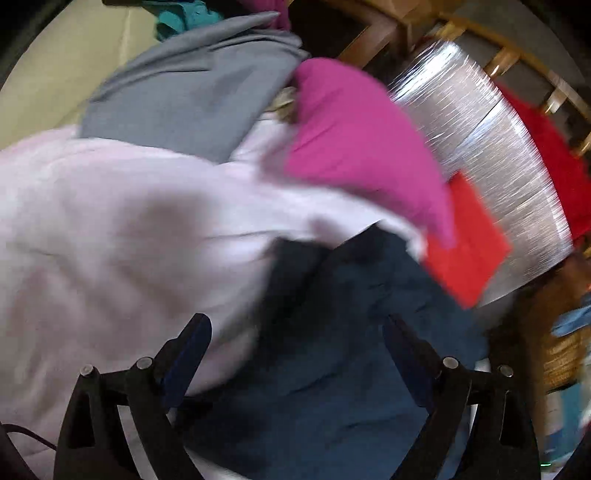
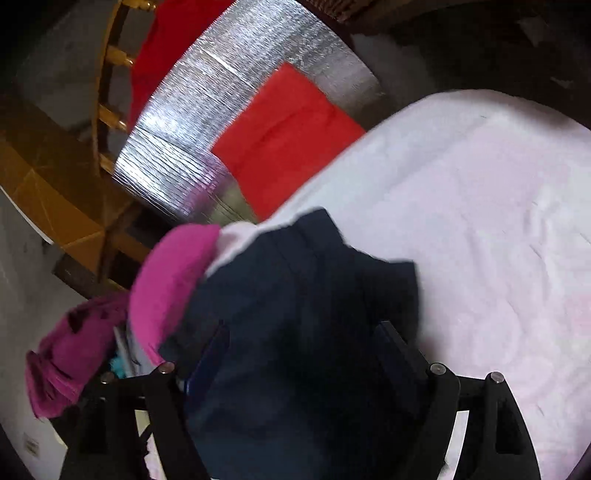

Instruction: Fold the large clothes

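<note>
- Both views are smeared by motion blur, so you cannot read seams, collar or sleeves on the dark navy crumpled garment (image 1: 332,350); its long axis and which way it points cannot be told.
- In your right wrist view the navy garment (image 2: 295,332) bulges up over the fingers and hides most of the left finger (image 2: 207,354); whether any cloth is pinched there cannot be told.
- Your left gripper (image 1: 297,328) has its fingers spread wide, with the navy cloth lying between and beneath them.
- Your right gripper (image 2: 299,339) also stands spread, the garment heaped between its fingers.
- The navy garment lies on the pale pink sheet (image 2: 480,240), beside a magenta cloth (image 1: 354,147) and a flat folded red cloth (image 2: 284,140).
- A grey garment (image 1: 192,96) rests beyond the pink sheet, with a teal scrap (image 1: 184,18) cut off at the top edge.
- The silver foil-faced mat (image 1: 480,140) borders the sheet on the far side, backed by a wooden railing (image 2: 107,92).
- Open pink sheet spreads to the right in the right wrist view.
</note>
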The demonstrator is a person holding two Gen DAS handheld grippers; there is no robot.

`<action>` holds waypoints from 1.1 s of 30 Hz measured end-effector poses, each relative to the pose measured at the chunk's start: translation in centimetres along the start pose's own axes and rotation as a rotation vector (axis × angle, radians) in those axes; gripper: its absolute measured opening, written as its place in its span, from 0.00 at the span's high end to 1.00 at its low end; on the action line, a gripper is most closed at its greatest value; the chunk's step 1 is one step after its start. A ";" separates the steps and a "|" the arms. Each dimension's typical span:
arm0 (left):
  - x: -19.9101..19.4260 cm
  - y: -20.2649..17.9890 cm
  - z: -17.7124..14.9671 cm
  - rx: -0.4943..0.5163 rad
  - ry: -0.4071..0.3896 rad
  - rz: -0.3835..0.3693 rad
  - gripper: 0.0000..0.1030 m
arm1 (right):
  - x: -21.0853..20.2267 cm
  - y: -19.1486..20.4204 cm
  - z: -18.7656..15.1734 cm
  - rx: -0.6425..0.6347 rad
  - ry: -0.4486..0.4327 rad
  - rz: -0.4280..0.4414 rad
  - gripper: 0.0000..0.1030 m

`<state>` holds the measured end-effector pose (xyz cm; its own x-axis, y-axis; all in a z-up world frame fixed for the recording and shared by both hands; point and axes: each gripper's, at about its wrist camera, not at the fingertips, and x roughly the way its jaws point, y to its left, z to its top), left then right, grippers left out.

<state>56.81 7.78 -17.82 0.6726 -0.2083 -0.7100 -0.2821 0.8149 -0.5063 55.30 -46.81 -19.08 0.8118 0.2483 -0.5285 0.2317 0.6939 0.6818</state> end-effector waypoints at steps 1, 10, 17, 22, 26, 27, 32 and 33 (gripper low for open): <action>0.2 0.0 -0.4 0.029 0.001 0.062 0.09 | -0.4 -0.2 -0.4 -0.008 0.002 -0.006 0.20; 4.8 0.7 -2.0 0.216 0.123 0.247 0.05 | 4.7 2.6 -3.3 -0.181 0.113 -0.206 0.69; 2.6 0.1 -0.2 0.242 0.088 0.218 0.05 | 4.0 5.3 -1.6 -0.188 0.075 -0.238 0.67; 1.1 -2.0 -0.5 0.332 0.072 0.173 0.05 | 6.7 10.4 0.4 -0.244 0.091 -0.162 0.53; 2.1 -1.8 -0.7 0.350 0.145 0.219 0.05 | 12.7 13.5 1.3 -0.267 0.146 -0.198 0.52; 2.3 -1.5 -0.6 0.354 0.150 0.228 0.05 | 14.8 13.7 1.6 -0.253 0.182 -0.220 0.52; 3.8 0.1 0.1 0.326 0.202 0.245 0.05 | 21.9 12.2 1.7 -0.241 0.261 -0.397 0.51; 4.1 0.6 0.3 0.303 0.219 0.234 0.05 | 21.7 12.5 1.7 -0.234 0.243 -0.405 0.51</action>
<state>59.61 7.57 -20.82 0.4446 -0.0824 -0.8919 -0.1744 0.9687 -0.1765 76.75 -33.94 -21.15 0.5279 0.0595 -0.8472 0.3526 0.8921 0.2824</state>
